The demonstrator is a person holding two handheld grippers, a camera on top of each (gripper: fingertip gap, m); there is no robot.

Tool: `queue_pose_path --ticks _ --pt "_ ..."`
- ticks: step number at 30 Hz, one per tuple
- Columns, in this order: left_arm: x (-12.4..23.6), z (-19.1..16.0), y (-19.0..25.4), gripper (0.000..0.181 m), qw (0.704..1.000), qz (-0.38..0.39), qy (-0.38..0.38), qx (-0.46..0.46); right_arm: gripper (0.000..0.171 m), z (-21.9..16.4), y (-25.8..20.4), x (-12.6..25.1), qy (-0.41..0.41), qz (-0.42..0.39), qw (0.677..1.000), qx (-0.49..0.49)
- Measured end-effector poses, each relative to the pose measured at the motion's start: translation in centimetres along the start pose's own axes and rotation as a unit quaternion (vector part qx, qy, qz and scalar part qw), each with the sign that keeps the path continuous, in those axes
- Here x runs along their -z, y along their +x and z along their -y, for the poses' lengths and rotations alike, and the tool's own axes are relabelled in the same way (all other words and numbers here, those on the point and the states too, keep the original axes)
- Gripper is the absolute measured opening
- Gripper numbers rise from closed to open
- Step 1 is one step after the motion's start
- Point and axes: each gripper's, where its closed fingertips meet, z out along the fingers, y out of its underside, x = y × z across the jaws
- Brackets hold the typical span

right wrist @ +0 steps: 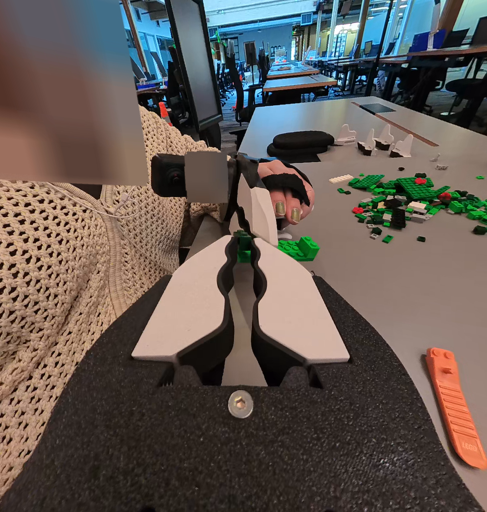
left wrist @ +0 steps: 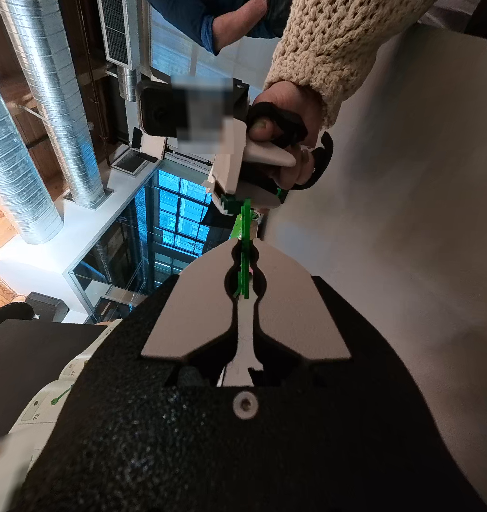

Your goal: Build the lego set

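In the left wrist view my left gripper [left wrist: 245, 245] is shut on a thin bright green lego assembly [left wrist: 245, 266], seen edge-on between the pads. My right gripper [left wrist: 227, 203] meets it from above with a small dark green piece [left wrist: 227, 200] at its tips. In the right wrist view my right gripper [right wrist: 242, 243] is shut on that dark green piece [right wrist: 242, 235], pressed against the green assembly [right wrist: 297, 249]. The left gripper [right wrist: 253, 221], held by a hand, grips the assembly just above the grey table [right wrist: 375, 304]. The contact between the pieces is partly hidden by the fingers.
A pile of loose green, grey, black and red lego pieces [right wrist: 419, 202] lies on the table to the right. An orange brick separator [right wrist: 455, 410] lies near the front right. Spare white fingers [right wrist: 383, 141] and black pads [right wrist: 300, 144] stand farther back. A booklet [left wrist: 42, 401] shows at lower left. My two grippers' fingertips are within a few centimetres of each other. Between my left fingertips and the orange brick separator [right wrist: 455, 410] there is roughly 15 cm.
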Motion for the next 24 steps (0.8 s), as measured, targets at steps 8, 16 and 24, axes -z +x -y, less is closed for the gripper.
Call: queue_pose_path --ticks 8,16,24 --pt "0.07 -0.02 -0.08 0.004 1.000 0.002 0.001 0.000 0.008 -0.33 -0.14 0.10 -0.017 0.002 1.000 0.004" --pt "0.10 0.09 0.11 0.004 1.000 0.000 0.003 -0.009 0.008 -0.20 0.01 -0.21 -0.027 0.001 1.000 0.001" --pt "0.13 0.05 0.15 0.004 1.000 0.000 0.002 -0.010 0.008 -0.14 0.00 -0.75 -0.039 0.007 0.999 -0.001"
